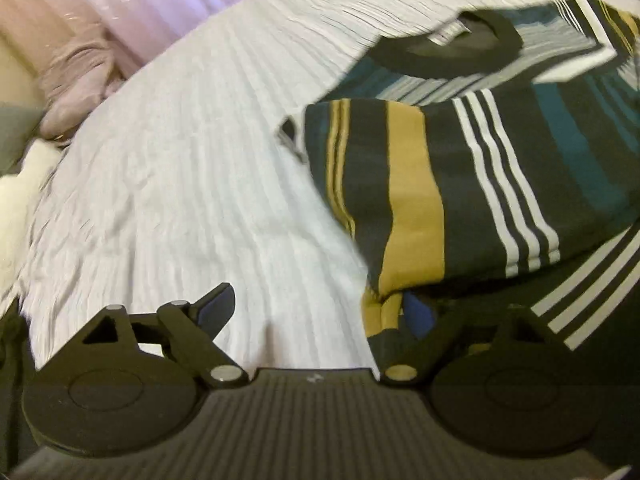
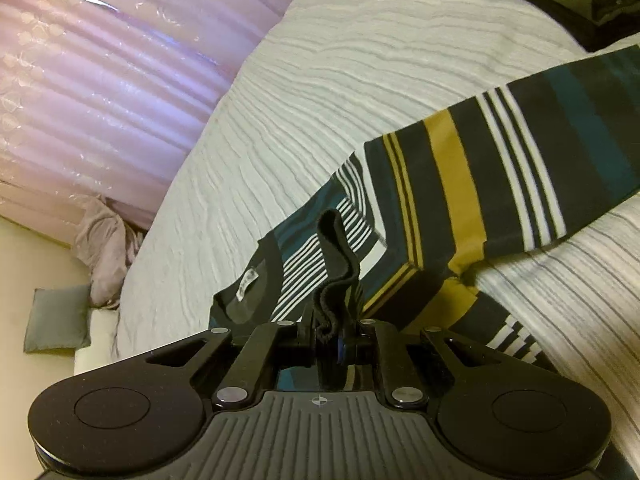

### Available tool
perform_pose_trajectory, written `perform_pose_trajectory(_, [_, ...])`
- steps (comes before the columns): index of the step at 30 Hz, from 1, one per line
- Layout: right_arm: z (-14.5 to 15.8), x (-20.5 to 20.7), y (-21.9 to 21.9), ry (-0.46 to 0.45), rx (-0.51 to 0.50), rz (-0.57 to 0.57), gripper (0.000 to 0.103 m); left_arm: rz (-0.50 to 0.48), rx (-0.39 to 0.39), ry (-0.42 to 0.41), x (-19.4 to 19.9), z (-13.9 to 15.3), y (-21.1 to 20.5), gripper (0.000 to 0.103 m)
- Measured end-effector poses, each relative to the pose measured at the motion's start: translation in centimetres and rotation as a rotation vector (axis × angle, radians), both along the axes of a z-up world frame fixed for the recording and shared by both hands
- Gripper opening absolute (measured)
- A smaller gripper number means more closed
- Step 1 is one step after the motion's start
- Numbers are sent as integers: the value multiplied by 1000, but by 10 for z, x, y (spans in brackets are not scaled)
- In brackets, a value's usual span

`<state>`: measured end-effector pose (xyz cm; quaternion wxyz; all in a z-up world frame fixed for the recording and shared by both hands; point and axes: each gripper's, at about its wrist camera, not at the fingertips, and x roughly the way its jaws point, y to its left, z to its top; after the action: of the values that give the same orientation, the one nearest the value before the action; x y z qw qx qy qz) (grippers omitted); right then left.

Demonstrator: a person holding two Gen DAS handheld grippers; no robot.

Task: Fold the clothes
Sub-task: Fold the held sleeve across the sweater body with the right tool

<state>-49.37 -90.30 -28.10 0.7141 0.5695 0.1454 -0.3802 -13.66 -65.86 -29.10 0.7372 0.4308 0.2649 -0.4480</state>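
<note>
Black, teal, mustard, white-striped shirt (image 1: 460,184); white bedspread (image 1: 180,168)

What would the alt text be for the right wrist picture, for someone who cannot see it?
The right gripper is shut on the black ribbed edge of a striped shirt in black, teal, mustard and white, which lies partly folded on a white textured bedspread. Pink curtains hang behind the bed.

Dim warm light, motion blur; fisheye bending edges, corners dark

Both wrist views look forward and steeply down, close over the bed (image 1: 180,168). They share the striped shirt (image 2: 460,184), white cover and pink curtain (image 2: 100,80).
</note>
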Motion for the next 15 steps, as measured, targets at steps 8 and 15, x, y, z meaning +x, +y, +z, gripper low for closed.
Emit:
perform_pose_trajectory(8, [-22,2,10,45,61,-5,13,14,-66,102,5,2,-7,81])
perform_pose_trajectory(15, [-16,-3,14,41,56,-1,13,70,3,-8,19,-5,2,82])
